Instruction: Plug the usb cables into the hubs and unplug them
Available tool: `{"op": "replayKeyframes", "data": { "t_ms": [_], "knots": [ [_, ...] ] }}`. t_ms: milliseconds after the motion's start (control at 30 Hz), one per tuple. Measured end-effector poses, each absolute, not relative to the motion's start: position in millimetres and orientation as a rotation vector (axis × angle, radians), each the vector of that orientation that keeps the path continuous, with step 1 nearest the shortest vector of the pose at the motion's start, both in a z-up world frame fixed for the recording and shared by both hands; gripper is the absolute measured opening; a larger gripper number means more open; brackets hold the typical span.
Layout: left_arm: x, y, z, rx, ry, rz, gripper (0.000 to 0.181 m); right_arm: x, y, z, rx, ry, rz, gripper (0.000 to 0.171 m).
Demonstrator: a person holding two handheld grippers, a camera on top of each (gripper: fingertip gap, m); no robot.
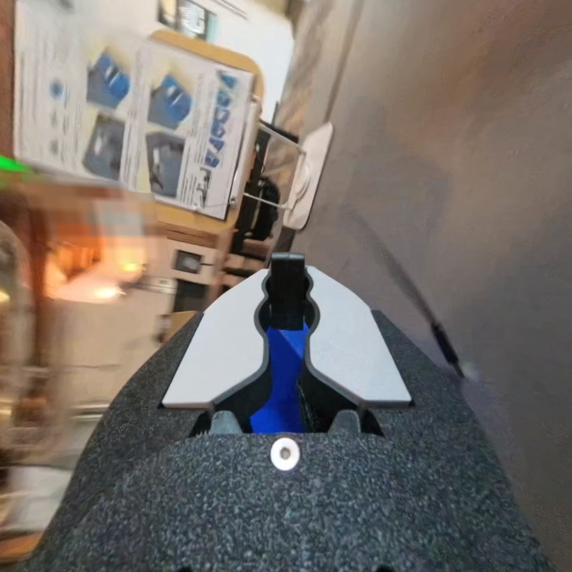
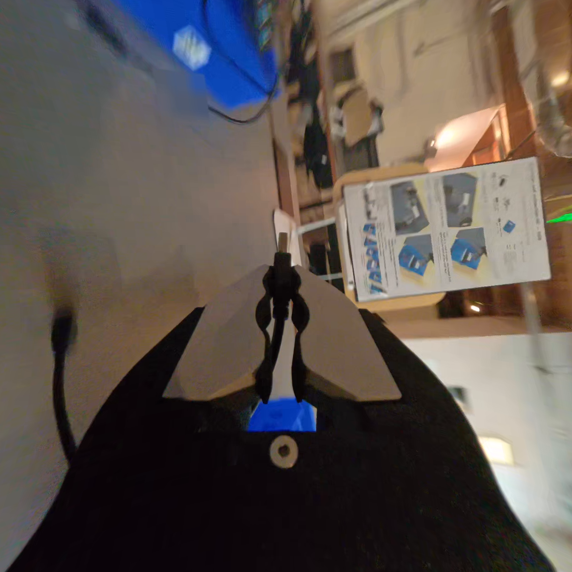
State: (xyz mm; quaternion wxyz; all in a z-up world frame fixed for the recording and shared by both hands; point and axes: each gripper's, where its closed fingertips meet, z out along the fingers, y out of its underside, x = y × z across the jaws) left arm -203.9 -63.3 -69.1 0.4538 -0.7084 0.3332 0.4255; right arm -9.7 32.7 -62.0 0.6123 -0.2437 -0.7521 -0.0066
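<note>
Left gripper: grey finger plates edged in black, on a speckled black-grey body; a solid blue part showed in the gap behind its tips. It carried a plain black block between the tips. Right gripper: pale grey plates on a flat black body, again blue at the gap's base. The usb cable pinched there was black with a silver metal plug (slightly blurred). Ahead of the right gripper, a sheet was white with blue and dark grey picture panels. The table beside the left gripper was uniform taupe.
</note>
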Motion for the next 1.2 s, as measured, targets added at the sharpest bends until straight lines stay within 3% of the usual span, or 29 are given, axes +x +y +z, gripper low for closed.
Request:
{"op": "replayKeyframes", "data": {
  "t_ms": [133, 367, 600, 867, 1033, 1067, 1133, 1200],
  "knots": [
    [-182.4, -77.4, -21.3, -1.527, 0.579, 0.494, 0.017, 4.1, 32.9, -17.4, -0.572, -1.566, 0.272, 0.008],
    [-179.3, -68.6, -21.0, -1.505, 0.472, 0.342, 0.018, 33.2, 60.3, 24.2, -0.663, -1.304, 0.293, 0.008],
    [-179.3, -75.7, -7.3, -1.429, 0.408, 0.243, 0.018, 194.2, 127.7, 114.3, -0.704, -0.492, 0.210, 0.008],
    [-152.1, -68.8, -13.4, -1.460, 0.521, 0.278, 0.018, 228.1, 183.0, 89.7, -0.799, -0.444, -0.145, 0.008],
    [-147.3, -72.8, -6.4, -1.432, 0.525, 0.282, 0.018, 214.1, 246.3, 32.2, -1.027, -0.597, -0.194, 0.008],
    [-147.6, -74.0, -4.8, -1.425, 0.522, 0.278, 0.018, 207.9, 259.7, 13.6, -1.116, -0.673, -0.182, 0.016],
    [-149.8, -76.3, -2.9, -1.423, 0.513, 0.279, 0.018, 193.6, 273.3, -19.4, -1.284, -0.816, -0.074, 0.069],
    [-151.9, -78.0, -1.9, -1.422, 0.511, 0.286, 0.018, 185.0, 273.1, -42.9, -1.433, -0.909, 0.056, 0.089]
  ]
}}
